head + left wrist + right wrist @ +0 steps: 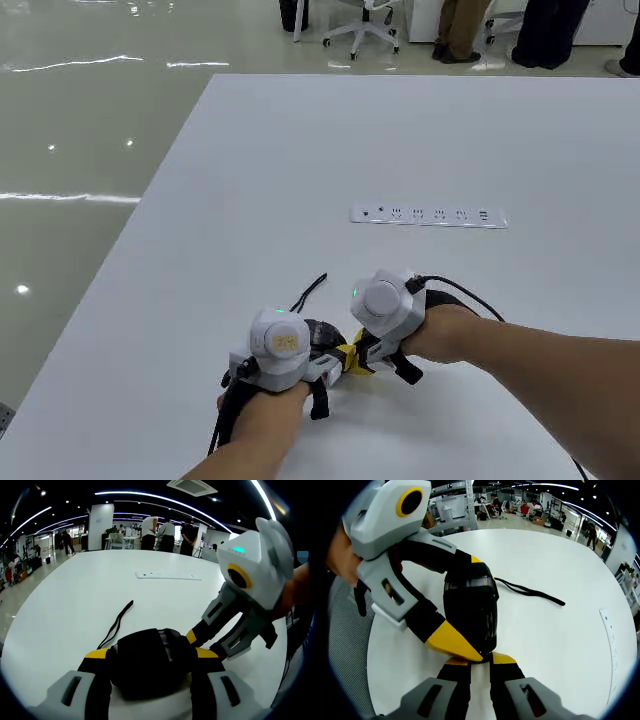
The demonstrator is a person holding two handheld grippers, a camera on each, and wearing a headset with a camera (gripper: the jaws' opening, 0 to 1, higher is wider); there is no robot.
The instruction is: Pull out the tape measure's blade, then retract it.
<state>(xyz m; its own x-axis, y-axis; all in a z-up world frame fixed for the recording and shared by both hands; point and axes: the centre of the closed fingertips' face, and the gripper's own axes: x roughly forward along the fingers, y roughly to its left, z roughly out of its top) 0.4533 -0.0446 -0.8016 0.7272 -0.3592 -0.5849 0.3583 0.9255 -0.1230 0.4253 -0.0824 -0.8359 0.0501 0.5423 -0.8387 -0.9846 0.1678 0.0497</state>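
A black tape measure (323,334) lies on the white table (400,140) near its front edge. My left gripper (328,366) is shut on its case, which sits between the yellow-tipped jaws in the left gripper view (150,662). My right gripper (352,357) comes in from the right and meets the case at its lower edge. In the right gripper view the case (471,605) stands just past my right gripper (480,660), whose jaws are nearly together at the blade's tip. No length of blade is drawn out. The black wrist strap (311,289) trails away across the table.
A white power strip (428,215) lies flat further back, right of centre. The table's left edge (150,190) drops to a shiny floor. An office chair (362,25) and standing people are beyond the far edge. A black cable (455,290) runs from the right gripper.
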